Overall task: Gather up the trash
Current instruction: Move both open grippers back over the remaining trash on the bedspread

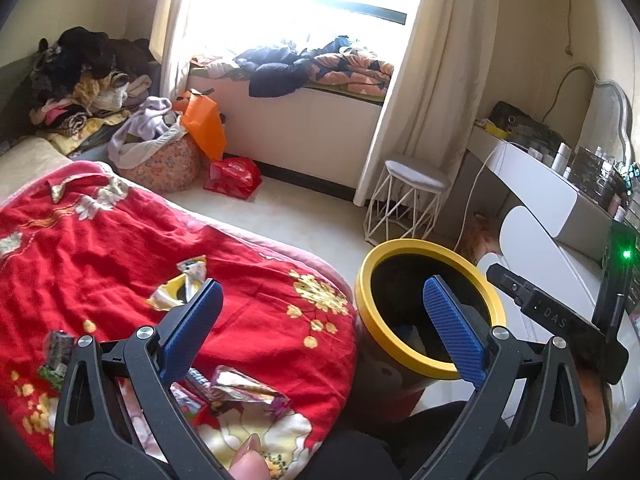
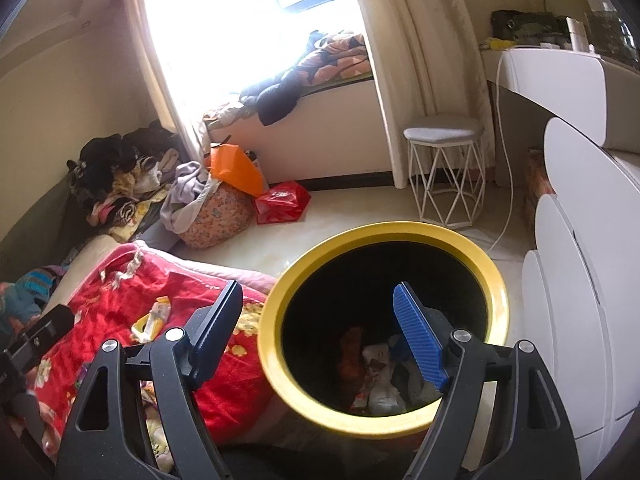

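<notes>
Item: round trash bin with a yellow rim and dark inside (image 2: 384, 236), standing on the pale floor just beside the bed's foot corner; crumpled paper and wrappers lay at its bottom.

Item: red floral quilt (image 1: 100, 240), spread over the bed, beside the bin.

Item: yellow and silver crumpled snack wrapper (image 1: 182, 286), on the quilt, near the bin.

Item: purple and silver foil wrapper (image 1: 244, 390), on the quilt's near edge, close to the bin's base.

Item: small green and dark packet (image 1: 56, 354), on the quilt, farthest from the bin.

Item: left gripper (image 1: 320, 320), fingers spread wide, nothing between them; it hung over the quilt's corner and the bin's rim.

Item: right gripper (image 2: 320, 336), fingers likewise wide apart and empty, over the bin's mouth.

Item: white wire-frame stool with a grey seat (image 2: 444, 172), beyond the bin, by the curtain.

Item: red plastic bag (image 2: 282, 202), on the floor beyond the bin.
</notes>
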Demonstrator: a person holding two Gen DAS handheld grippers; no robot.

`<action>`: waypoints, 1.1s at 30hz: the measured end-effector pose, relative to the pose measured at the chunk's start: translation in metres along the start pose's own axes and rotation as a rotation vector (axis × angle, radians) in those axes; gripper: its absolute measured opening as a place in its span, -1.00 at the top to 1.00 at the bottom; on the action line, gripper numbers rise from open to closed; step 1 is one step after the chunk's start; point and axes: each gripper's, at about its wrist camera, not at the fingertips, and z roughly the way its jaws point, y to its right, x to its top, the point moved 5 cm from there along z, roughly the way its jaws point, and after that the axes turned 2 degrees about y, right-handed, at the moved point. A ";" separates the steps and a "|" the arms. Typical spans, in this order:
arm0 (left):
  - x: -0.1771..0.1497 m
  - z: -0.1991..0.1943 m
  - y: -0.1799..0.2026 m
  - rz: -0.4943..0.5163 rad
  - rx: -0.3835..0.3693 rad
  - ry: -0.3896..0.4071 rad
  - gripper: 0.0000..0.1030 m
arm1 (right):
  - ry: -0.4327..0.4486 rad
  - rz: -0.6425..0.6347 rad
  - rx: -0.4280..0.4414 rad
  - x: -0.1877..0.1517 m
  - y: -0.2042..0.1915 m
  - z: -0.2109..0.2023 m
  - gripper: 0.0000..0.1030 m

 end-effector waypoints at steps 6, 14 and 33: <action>0.003 -0.010 -0.016 -0.007 0.033 0.016 -0.79 | -0.009 -0.048 0.044 -0.005 -0.026 -0.001 -0.46; 0.004 -0.018 -0.042 -0.031 0.077 0.028 -0.79 | -0.023 -0.112 0.104 -0.014 -0.061 -0.002 -0.46; -0.001 -0.047 -0.132 -0.135 0.210 0.052 -0.79 | -0.092 -0.291 0.245 -0.050 -0.154 0.000 -0.46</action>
